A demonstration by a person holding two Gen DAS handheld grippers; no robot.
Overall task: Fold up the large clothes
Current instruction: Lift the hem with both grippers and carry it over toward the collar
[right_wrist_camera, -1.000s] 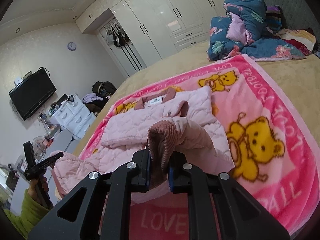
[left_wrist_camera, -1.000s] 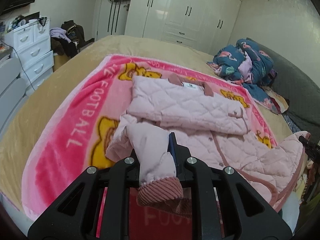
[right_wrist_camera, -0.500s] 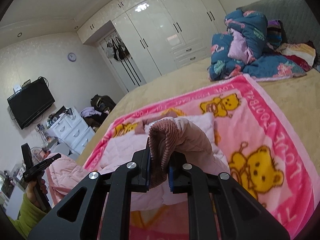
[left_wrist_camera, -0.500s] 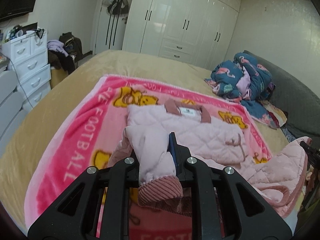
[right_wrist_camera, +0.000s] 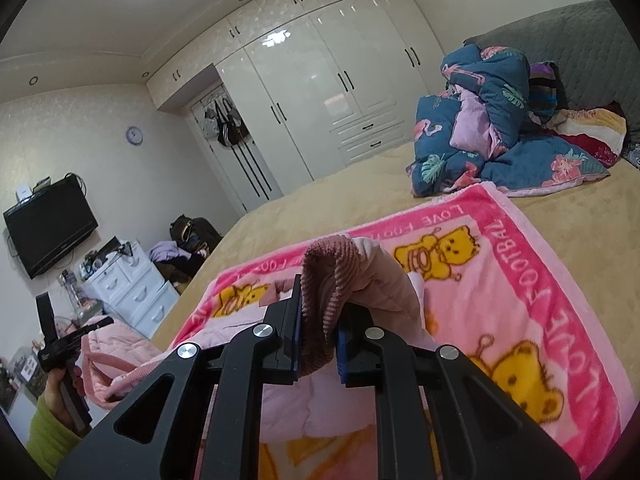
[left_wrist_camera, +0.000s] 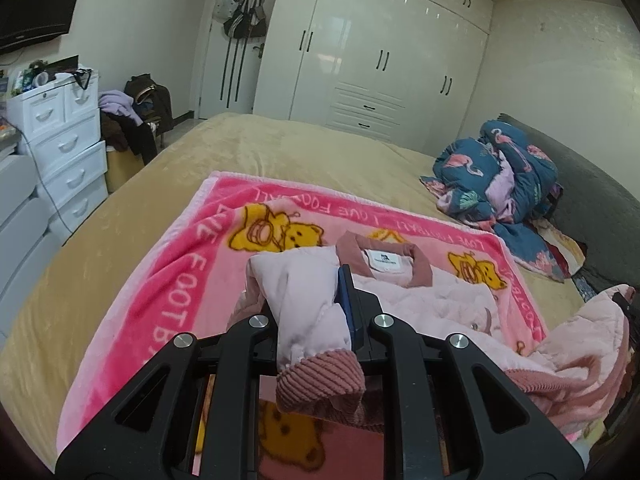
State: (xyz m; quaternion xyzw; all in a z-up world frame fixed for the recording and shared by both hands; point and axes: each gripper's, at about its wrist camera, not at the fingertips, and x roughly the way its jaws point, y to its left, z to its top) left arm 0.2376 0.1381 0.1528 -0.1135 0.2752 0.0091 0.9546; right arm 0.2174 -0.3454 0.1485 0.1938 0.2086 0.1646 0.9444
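Left claw (left_wrist_camera: pixel 312 312) clenched on the pink quilted jacket (left_wrist_camera: pixel 440 300) at a corduroy sleeve cuff (left_wrist_camera: pixel 320 376); right claw (right_wrist_camera: pixel 318 332) clenched on the other cuff (right_wrist_camera: pixel 324 276). Jacket lifted off the pink bear blanket (left_wrist_camera: pixel 168 280); soft, light, floppy, so cuffs are likely the surest hold. Tan bed (left_wrist_camera: pixel 280 148), white wardrobe (left_wrist_camera: pixel 380 60) behind

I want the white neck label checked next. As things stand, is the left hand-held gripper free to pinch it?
Probably not yet. The left hand-held gripper is shut on a pale pink quilted sleeve with a ribbed cuff. The white neck label lies uncovered just beyond it, so only the full grip stands in the way.
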